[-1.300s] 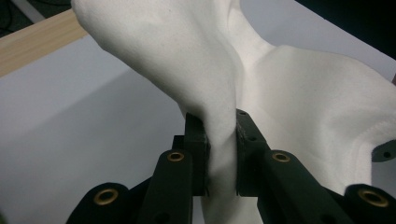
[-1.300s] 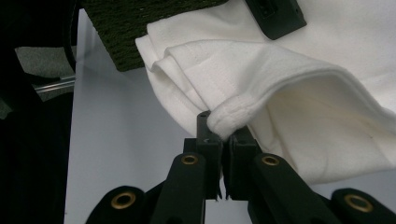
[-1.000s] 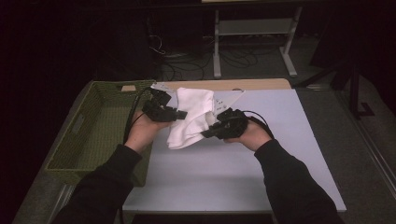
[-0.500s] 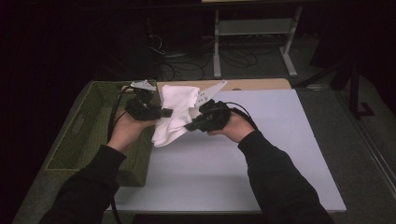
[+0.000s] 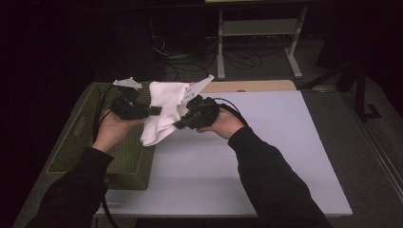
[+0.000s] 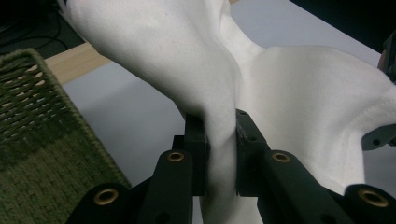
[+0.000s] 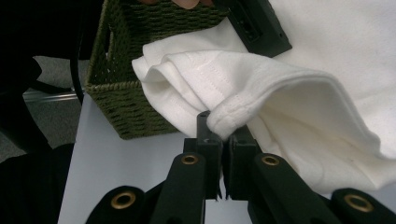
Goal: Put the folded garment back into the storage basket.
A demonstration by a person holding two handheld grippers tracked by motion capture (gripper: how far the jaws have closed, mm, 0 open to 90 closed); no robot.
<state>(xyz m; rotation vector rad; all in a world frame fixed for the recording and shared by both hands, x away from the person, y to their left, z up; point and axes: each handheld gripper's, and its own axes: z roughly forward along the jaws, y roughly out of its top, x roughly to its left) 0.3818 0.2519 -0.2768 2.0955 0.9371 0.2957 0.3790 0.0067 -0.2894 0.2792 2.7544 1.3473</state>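
Above table (image 5: 266, 156), both fingers-clamped grippers (image 5: 154, 111) (image 5: 179, 124) carried cloth (image 5: 164, 109) left toward basket (image 5: 78, 142).

Green basket (image 5: 81, 142) blocks table's (image 5: 266, 156) left edge; right half clear w/ room.

White cloth (image 5: 164, 109), plain, stitched hems. Both grippers black: left gripper (image 5: 154, 111), right gripper (image 5: 179, 124), brass-coloured rivets on the jaws. Basket (image 5: 71, 147) olive green, woven pattern, at table's left edge. Table (image 5: 285, 152) top pale grey-white, light wood strip along far edge. Sleeves (image 5: 275, 185) black.
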